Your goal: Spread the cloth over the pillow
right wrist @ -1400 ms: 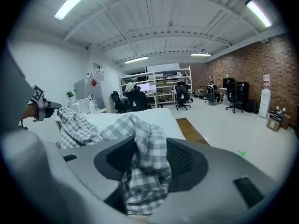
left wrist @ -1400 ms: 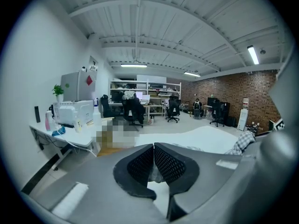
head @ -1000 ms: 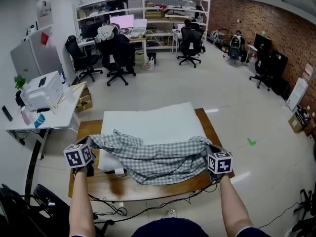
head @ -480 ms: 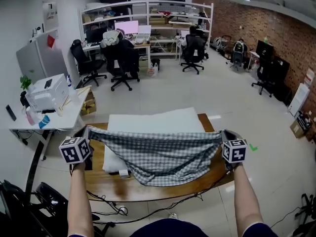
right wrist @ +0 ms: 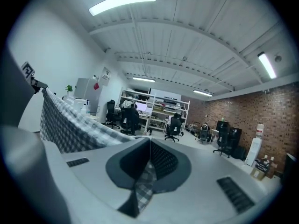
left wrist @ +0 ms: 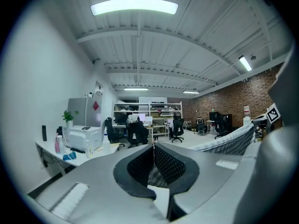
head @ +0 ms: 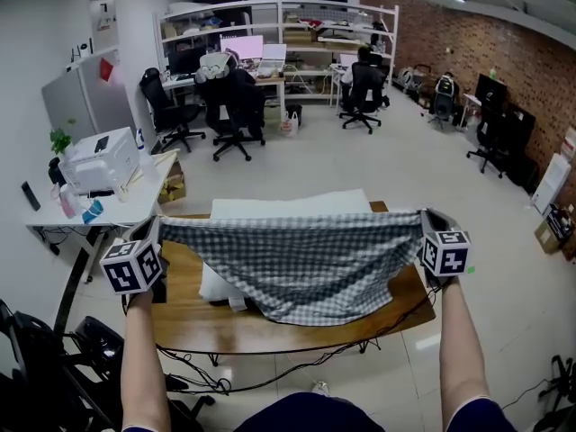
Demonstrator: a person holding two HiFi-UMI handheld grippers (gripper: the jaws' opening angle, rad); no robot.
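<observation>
Pinching the cloth [head: 301, 264] at its two upper corners, left gripper [head: 155, 227] and right gripper [head: 425, 216] both closed tight on fabric. Holding it stretched wide above the pillow [head: 288, 207], hem sagging over its near edge.

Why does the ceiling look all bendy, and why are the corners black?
Left gripper view: the wide-angle lens bows the ceiling beams, leaves the corners black, and the ceiling lamp glares white. Right gripper view: same bending and black corners; the checked cloth near the lens looks a bit soft. Head view: the floor curves toward the edges, yet the pillow looks sharp.
</observation>
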